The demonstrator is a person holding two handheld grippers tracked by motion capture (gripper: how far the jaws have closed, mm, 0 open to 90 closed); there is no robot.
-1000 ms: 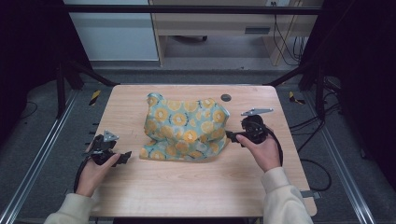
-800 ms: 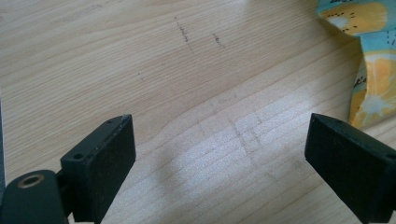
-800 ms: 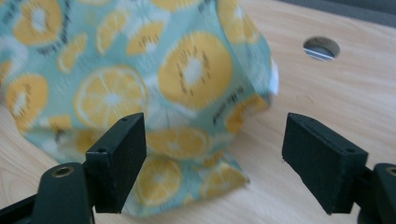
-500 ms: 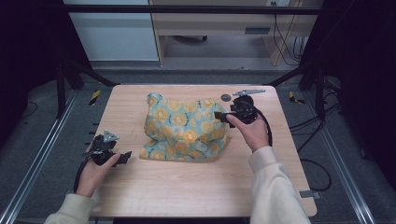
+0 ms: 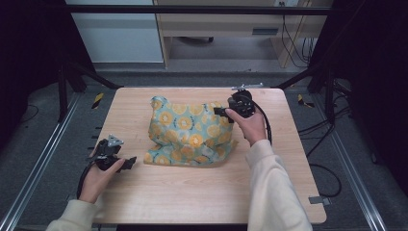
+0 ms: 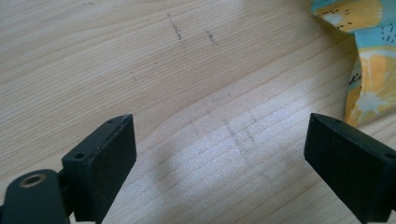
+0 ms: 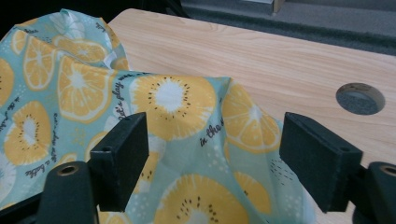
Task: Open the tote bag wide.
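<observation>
Wooden table [image 5: 202,192]: light top, bare apart from the cloth and both grippers. Round cable hole [image 7: 360,98] in the top near the far right corner, no contents visible.

Citrus-print cloth [image 5: 190,132]: teal fabric with orange and lemon slices, crumpled in a loose mound mid-table, slightly toward the far side. Near edge lies flat on the wood, the far right part is bunched up high. Could be a bag or a pillowcase, can't tell. No opening visible, so can't say whether anything is inside.

Right gripper [image 5: 222,112]: at the cloth's far right corner, jaws spread wide with a raised fold between them in the right gripper view [image 7: 212,154]. Not pinched yet.

Left gripper [image 5: 129,163]: resting on the table near the left edge, just short of the cloth's near left corner. Jaws wide apart over bare wood [image 6: 219,154], holding nothing. Cloth edge sits at the right of its view.

Step in hand, my read: right side grabs the far right corner to lift or spread the cloth.
- Push the jaws deeper so the pads close on the hem, not on a loose bulge.
- Take a single layer if possible.
- Bring the left to the near left corner before pulling, else the mound just drags.
</observation>
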